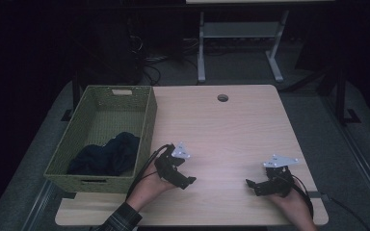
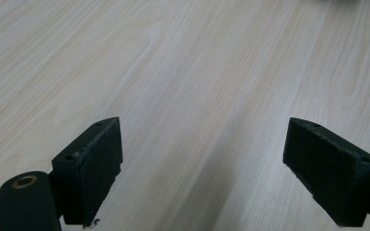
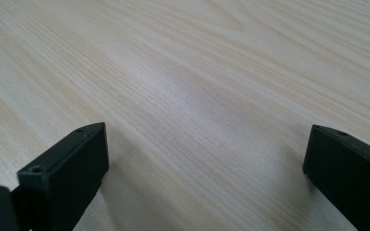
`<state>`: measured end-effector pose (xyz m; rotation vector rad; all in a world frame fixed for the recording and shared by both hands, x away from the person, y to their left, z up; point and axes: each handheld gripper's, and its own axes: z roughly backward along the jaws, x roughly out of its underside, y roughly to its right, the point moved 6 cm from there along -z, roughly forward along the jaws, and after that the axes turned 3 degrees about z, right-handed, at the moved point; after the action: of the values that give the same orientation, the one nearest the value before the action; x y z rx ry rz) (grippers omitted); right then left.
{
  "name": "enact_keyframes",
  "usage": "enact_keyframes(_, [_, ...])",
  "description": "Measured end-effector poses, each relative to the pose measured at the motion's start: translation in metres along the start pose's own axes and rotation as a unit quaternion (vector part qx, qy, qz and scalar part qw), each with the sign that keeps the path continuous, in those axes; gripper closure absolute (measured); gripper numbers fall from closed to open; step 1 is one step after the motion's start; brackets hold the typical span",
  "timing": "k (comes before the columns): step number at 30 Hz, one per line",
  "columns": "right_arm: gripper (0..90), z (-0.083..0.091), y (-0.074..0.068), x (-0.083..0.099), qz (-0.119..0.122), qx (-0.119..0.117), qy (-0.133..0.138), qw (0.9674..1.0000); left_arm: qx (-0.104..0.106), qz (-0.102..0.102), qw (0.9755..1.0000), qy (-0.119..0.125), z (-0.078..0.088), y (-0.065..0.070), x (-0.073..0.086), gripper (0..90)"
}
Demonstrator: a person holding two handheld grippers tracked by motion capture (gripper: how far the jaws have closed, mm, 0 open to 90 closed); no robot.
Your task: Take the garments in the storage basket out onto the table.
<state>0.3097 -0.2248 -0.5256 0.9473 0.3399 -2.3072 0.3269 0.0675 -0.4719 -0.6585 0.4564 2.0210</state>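
Note:
A green woven basket (image 1: 147, 126) stands on the left part of the light wooden table (image 1: 231, 130), with a dark blue cloth (image 1: 107, 155) bunched in its near end. My left gripper (image 1: 187, 181) rests low over the table just right of the basket's near corner, held in a hand with a plaid sleeve. In the left gripper view my left gripper (image 2: 204, 166) is open with bare wood between the jaws. My right gripper (image 1: 250, 185) sits near the table's front right, pointing left. In the right gripper view my right gripper (image 3: 207, 171) is open over bare wood.
A round cable hole (image 1: 222, 97) lies near the table's far edge. Beyond the table a white desk frame (image 1: 238, 43) stands on grey floor, with cables (image 1: 149, 62) on the floor at the back left. Bare wood stretches between the two grippers.

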Motion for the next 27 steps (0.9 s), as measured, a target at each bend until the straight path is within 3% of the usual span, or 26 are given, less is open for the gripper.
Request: enact_keyframes(27, [1.8, 0.0, 0.0, 0.0, 0.0, 0.0, 0.0, 1.0, 0.009, 0.003, 0.9999, -0.008, 0.026, -0.008, -0.024, 13.7])
